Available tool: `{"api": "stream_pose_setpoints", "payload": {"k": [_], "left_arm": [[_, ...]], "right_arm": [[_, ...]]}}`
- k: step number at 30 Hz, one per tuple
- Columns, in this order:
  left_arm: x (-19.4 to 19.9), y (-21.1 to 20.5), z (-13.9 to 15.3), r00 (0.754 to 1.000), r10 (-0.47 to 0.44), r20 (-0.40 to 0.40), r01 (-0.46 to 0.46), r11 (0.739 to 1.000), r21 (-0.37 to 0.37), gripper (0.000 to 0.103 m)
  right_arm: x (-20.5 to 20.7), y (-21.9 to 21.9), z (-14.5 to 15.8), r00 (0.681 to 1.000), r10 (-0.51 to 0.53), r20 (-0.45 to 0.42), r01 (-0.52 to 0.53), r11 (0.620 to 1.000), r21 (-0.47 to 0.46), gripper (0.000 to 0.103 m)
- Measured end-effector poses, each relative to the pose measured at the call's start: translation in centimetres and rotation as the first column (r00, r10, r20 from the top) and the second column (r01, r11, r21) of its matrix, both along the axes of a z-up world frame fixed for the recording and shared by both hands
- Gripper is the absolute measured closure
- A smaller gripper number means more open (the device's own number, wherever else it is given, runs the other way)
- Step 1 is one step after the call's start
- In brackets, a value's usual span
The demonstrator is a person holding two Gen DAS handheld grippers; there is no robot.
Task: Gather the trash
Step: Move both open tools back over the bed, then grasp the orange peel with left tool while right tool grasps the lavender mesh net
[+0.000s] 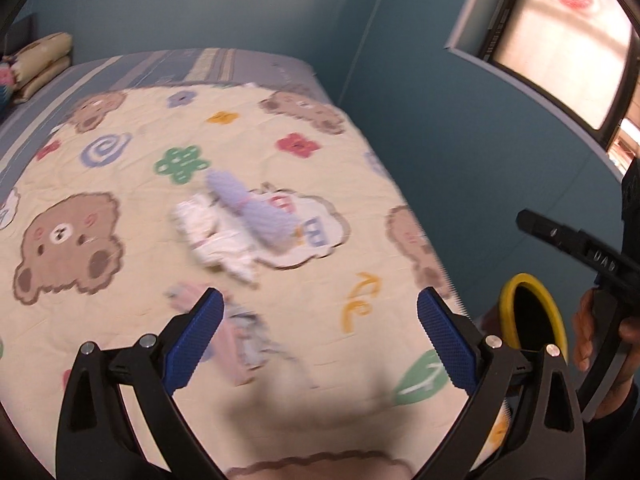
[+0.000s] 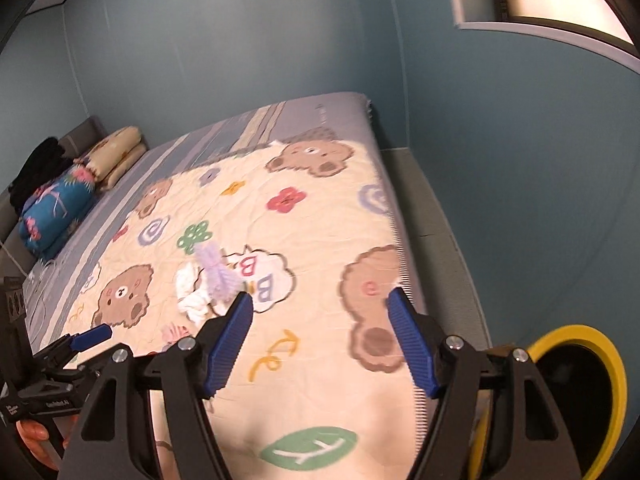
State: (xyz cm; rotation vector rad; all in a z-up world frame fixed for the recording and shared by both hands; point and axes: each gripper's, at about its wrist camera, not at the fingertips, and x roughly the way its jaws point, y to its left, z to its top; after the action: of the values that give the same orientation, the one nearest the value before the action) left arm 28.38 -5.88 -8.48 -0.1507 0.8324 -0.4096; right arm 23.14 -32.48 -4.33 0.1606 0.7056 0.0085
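Note:
A crumpled white wad (image 1: 212,236) and a lilac fuzzy piece (image 1: 256,212) lie together mid-bed on the cartoon bear quilt (image 1: 120,148); they also show in the right wrist view, white wad (image 2: 192,288) and lilac piece (image 2: 218,276). A pale pink-and-grey crumpled wrapper (image 1: 240,340) lies nearer, just right of my left gripper's left finger. My left gripper (image 1: 320,344) is open and empty above the quilt's near part. My right gripper (image 2: 320,344) is open and empty over the quilt's right side. A yellow-rimmed bin (image 2: 580,392) stands at the bed's right edge, also in the left wrist view (image 1: 532,312).
Folded pillows (image 2: 116,156) and a blue floral bundle (image 2: 56,212) lie at the head of the bed. Blue walls close the far side and right, with a window (image 1: 560,52) at upper right. A grey floor strip (image 2: 436,220) runs beside the bed.

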Motion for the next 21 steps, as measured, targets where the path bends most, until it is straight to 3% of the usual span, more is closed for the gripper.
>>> {"api": "stream_pose_setpoints", "payload": {"k": [11,21], "left_arm": [[1.7,8.1,-4.8,0.992,0.104,-0.07,-0.101,0.994,0.041,0.01],[2.9,11.5,-8.9,0.982,0.132,-0.137,-0.127,0.991,0.043,0.01]], "right_arm": [[6.8,6.6,-3.1,0.992,0.106,-0.07,-0.109,0.993,-0.039,0.036],[12.4,11.3,-7.6,0.975,0.171,-0.145,-0.183,0.98,-0.074,0.036]]}}
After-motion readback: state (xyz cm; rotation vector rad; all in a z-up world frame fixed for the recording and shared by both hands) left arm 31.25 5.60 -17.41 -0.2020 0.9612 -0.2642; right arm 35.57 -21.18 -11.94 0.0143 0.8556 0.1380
